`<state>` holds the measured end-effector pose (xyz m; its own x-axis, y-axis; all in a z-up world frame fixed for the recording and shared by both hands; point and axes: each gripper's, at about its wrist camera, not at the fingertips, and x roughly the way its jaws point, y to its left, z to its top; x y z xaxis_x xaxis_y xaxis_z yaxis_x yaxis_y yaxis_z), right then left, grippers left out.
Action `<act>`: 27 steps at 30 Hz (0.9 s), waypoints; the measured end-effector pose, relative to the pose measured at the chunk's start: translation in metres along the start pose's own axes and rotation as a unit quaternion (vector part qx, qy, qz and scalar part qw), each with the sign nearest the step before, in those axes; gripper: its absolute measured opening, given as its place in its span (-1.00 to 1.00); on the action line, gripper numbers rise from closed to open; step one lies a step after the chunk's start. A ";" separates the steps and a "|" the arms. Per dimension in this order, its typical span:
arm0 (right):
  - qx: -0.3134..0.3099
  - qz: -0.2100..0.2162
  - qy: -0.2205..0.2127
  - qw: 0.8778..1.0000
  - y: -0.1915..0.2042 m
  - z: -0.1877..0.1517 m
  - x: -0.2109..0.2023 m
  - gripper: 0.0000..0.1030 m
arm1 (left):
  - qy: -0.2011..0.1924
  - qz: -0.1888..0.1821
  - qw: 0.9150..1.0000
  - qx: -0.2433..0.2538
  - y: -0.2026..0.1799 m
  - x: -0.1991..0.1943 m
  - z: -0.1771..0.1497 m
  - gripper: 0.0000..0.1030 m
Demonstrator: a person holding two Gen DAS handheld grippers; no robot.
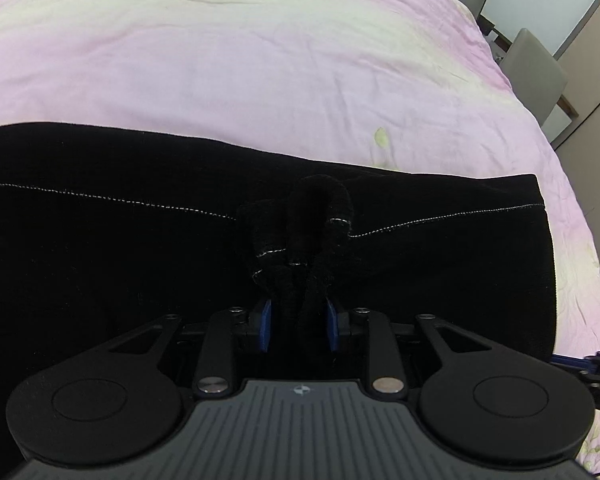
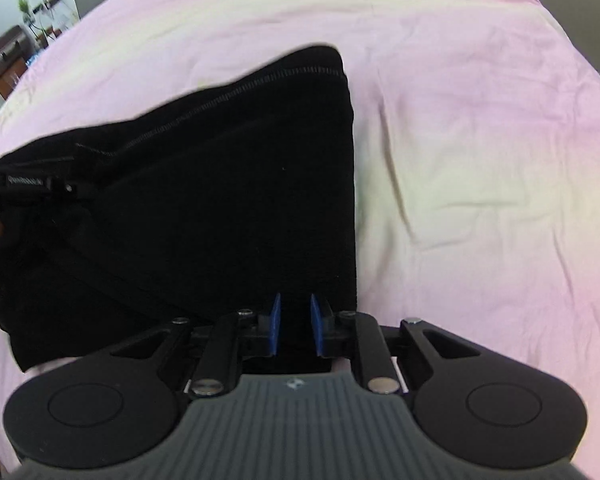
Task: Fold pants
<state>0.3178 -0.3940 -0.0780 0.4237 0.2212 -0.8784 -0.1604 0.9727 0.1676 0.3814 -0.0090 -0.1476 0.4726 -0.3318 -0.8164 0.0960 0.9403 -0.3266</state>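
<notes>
Black pants [image 1: 140, 240] are lying on the pink bed [image 1: 260, 60]. Left claw [image 1: 298, 330] is pinching bunched cloth; right claw [image 2: 296, 326] is squeezing the near edge, long side stretching away.

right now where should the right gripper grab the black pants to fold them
The near edge by the right-hand corner of the black pants, coming in from the near side: that hem lies flat on the pink sheet, right ahead of the right gripper.

Bright, even light; fisheye edge warp; right view slightly blurred.
</notes>
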 end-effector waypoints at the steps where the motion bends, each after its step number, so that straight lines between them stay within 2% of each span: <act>1: -0.007 -0.007 0.001 1.000 0.003 -0.001 0.005 -0.77 | 0.000 -0.004 1.000 0.002 0.002 0.001 0.003 -0.39; 5: -0.048 -0.047 0.002 0.998 0.021 0.001 0.015 -0.77 | 0.000 -0.004 1.000 -0.001 0.003 0.003 0.006 -0.29; 7: -0.038 -0.050 0.009 0.998 0.019 0.008 0.016 -0.77 | 0.004 -0.001 1.000 0.003 -0.002 -0.001 0.012 -0.23; 9: -0.022 -0.046 0.006 0.999 0.015 0.012 0.009 -0.77 | 0.000 0.008 1.000 0.005 -0.008 -0.013 0.015 -0.07; 12: -0.013 -0.035 -0.023 0.999 0.012 0.010 -0.018 -0.72 | -0.029 0.024 0.998 0.044 -0.020 -0.043 0.009 -0.07; 16: -0.043 -0.024 -0.045 0.998 0.022 0.003 -0.043 -0.69 | -0.043 -0.001 0.994 0.097 -0.044 -0.071 -0.001 -0.14; 18: -0.058 -0.020 -0.044 0.997 0.028 0.002 -0.042 -0.69 | -0.037 -0.009 0.993 0.115 -0.056 -0.070 -0.005 -0.20; 20: -0.059 -0.024 -0.041 0.997 0.028 0.001 -0.035 -0.69 | -0.025 0.024 0.991 0.131 -0.066 -0.057 -0.009 -0.23; 22: -0.048 -0.027 -0.025 0.998 0.025 -0.003 -0.019 -0.70 | -0.008 0.045 0.992 0.119 -0.061 -0.044 -0.011 -0.29; 26: -0.053 -0.029 -0.022 0.998 0.026 -0.016 -0.002 -0.71 | 0.034 0.054 0.993 0.095 -0.044 -0.023 -0.019 -0.25; 27: -0.049 -0.028 -0.022 0.998 0.024 -0.016 0.004 -0.71 | 0.034 0.058 0.993 0.098 -0.043 -0.019 -0.023 -0.22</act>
<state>0.3018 -0.3707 -0.0845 0.4725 0.1716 -0.8645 -0.2211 0.9726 0.0722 0.3480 -0.0450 -0.1286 0.4309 -0.2177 -0.8757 0.2162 0.9671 -0.1340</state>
